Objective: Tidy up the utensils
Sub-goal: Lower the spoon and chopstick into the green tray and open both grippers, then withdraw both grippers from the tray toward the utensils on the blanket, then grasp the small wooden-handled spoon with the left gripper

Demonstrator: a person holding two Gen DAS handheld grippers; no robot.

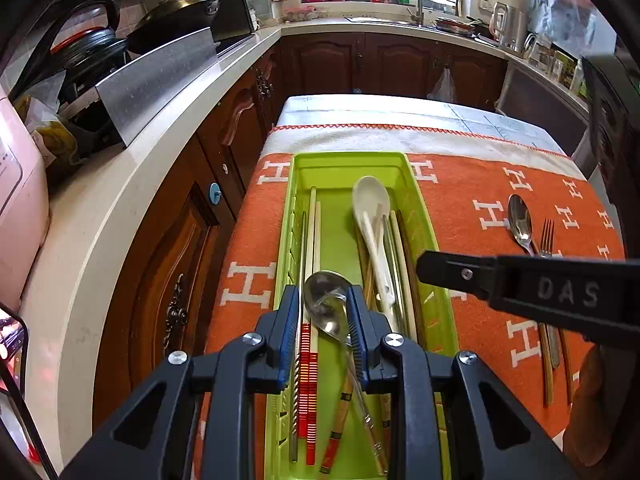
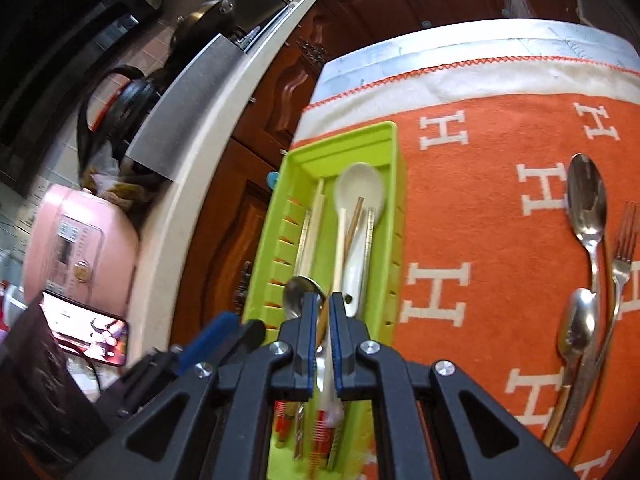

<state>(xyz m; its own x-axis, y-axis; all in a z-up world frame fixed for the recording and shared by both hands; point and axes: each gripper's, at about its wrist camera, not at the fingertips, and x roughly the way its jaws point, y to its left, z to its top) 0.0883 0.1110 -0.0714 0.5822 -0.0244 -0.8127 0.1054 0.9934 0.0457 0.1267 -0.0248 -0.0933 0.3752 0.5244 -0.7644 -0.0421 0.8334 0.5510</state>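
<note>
chopsticks and spoons are lying in the green tray (image 1: 420, 200) under the slightly parted left hand-held gripper (image 1: 324, 320), while the nearly closed, empty right hand-held gripper (image 2: 322, 320) is hovering and a fork (image 2: 622, 248) is waiting on the counter's right edge.

The left gripper (image 1: 323, 304) hides the handles of the chopsticks (image 1: 308, 380) in the tray (image 1: 430, 240). In the right wrist view, the tray's near end is blurred and covered by the right gripper (image 2: 324, 312); what sits between its jaws cannot be told. The fork (image 2: 622, 256) runs off the right edge.
</note>
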